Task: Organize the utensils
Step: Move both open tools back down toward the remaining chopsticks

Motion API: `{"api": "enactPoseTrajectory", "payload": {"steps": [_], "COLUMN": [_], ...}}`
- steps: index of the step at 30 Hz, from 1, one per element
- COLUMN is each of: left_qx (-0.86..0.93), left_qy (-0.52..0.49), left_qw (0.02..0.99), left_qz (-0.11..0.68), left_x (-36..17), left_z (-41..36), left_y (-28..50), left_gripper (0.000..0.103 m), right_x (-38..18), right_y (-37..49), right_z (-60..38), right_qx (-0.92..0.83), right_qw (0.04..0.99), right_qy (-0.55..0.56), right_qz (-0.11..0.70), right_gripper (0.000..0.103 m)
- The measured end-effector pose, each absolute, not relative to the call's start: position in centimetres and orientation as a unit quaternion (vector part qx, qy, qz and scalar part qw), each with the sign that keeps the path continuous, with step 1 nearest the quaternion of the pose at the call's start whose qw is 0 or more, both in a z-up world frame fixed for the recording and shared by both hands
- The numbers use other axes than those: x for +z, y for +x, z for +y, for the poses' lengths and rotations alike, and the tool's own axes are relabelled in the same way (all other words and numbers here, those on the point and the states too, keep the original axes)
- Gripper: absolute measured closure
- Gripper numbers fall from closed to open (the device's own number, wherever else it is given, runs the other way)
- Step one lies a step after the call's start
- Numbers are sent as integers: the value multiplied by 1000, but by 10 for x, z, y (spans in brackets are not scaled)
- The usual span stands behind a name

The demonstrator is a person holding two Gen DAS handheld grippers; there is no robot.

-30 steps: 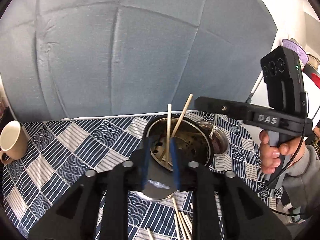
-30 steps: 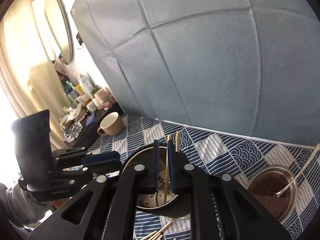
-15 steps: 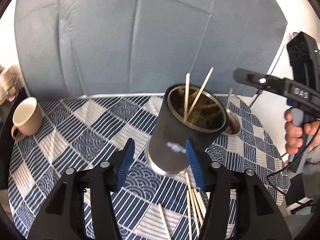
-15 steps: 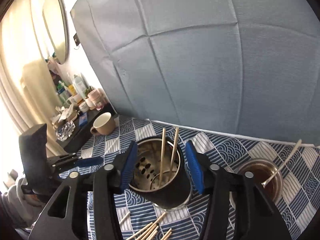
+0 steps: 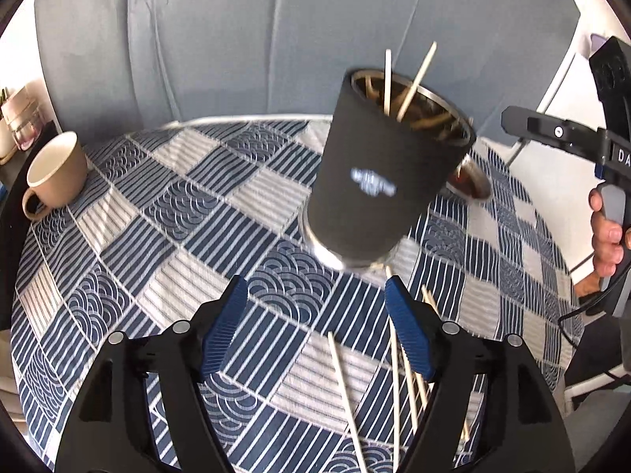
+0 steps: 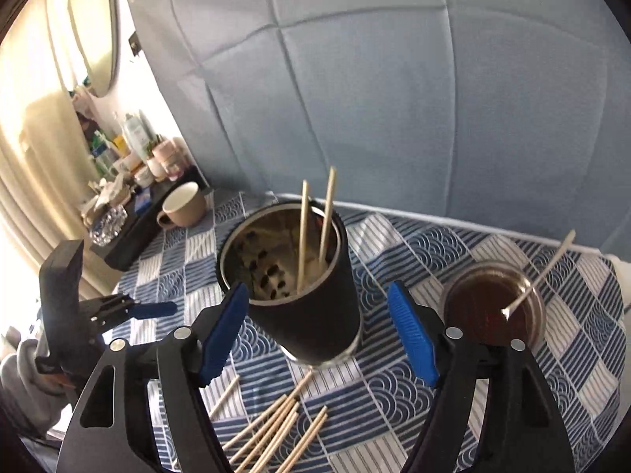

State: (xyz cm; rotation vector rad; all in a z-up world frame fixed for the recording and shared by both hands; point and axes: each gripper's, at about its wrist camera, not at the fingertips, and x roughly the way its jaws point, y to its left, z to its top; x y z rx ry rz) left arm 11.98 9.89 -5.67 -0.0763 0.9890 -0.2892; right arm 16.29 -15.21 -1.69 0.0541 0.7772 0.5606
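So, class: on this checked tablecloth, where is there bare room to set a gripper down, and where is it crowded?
Free: the wide stretch of tablecloth between the beige mug and the black utensil holder. Crowded: in front of the holder, where loose chopsticks lie scattered, and beside it, where the glass bowl holds a spoon.

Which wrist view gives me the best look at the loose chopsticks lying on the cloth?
The right wrist view: the loose chopsticks lie sharp and fanned out below the black holder. In the left wrist view the same chopsticks are partly hidden behind the left gripper's right finger, and the image is motion-blurred.
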Motion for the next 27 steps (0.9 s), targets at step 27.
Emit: {"api": "enactPoseTrajectory", "payload": {"steps": [27], "left_qx": [-115], "left_qy": [53], "left_qw": [811], "left_qz": [571], "left_x": [-139], "left_z": [77], "left_y": [77], "left_gripper": [30], "right_x": [-143], "right_y": [106], "right_z": [-144], "right_qx": [191], "right_qw": [815], "right_qy": [-15], "right_qz": [546], "right_gripper": [33]}}
